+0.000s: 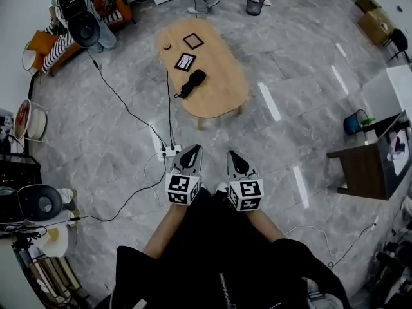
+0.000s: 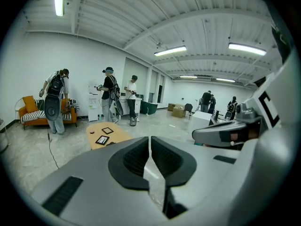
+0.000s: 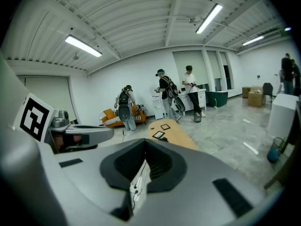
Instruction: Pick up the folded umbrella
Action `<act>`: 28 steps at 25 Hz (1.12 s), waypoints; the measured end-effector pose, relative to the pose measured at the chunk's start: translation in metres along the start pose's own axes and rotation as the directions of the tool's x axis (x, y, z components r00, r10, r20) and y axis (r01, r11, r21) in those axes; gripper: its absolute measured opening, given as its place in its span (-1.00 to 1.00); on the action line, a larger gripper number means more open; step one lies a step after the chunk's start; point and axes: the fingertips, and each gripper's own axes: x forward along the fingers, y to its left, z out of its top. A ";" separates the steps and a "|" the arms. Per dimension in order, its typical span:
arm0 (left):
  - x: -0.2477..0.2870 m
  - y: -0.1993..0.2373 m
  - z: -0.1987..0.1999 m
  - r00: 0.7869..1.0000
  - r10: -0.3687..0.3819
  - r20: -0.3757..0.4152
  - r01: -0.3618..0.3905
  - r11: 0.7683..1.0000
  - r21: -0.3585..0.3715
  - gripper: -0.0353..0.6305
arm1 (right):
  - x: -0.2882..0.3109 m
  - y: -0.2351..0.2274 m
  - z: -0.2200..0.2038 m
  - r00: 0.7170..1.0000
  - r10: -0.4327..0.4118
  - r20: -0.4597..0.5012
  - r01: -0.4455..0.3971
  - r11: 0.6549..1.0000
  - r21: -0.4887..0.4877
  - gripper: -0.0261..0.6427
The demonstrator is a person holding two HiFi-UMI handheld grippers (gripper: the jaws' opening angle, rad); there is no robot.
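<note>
1. The folded umbrella point(image 1: 192, 82) lies on the wooden bench point(image 1: 222, 69), well apart from both tongs.
2. The left tongs point(image 1: 194, 149) and right tongs point(image 1: 232, 154) are side by side, jaws together, gripping nothing.

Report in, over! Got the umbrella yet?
Left gripper and right gripper shut, empty. Folded umbrella lying on table ahead, untouched. Power strip on floor between.

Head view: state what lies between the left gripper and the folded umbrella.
Bare grey floor, then the wooden table's near end up to the folded umbrella; a white power strip sits left of the left gripper. The head view shows it.
</note>
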 end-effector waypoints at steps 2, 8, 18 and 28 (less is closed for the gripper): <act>0.001 0.002 0.001 1.000 0.004 0.001 -0.004 1.000 -0.008 -0.82 | 0.000 0.000 -0.002 1.000 0.001 -0.007 -0.001 1.000 0.000 -0.89; 0.014 0.010 0.002 1.000 -0.008 -0.003 0.008 1.000 -0.015 -0.82 | 0.011 -0.004 -0.001 1.000 -0.005 -0.016 0.005 1.000 0.000 -0.89; 0.061 0.044 0.016 0.999 -0.046 -0.005 0.046 0.999 -0.024 -0.82 | 0.067 -0.013 0.021 0.999 -0.020 -0.039 0.019 1.000 -0.019 -0.89; 0.108 0.099 0.033 0.998 -0.064 -0.013 0.063 0.997 -0.043 -0.82 | 0.138 -0.017 0.051 0.997 -0.024 -0.072 0.020 0.998 -0.053 -0.89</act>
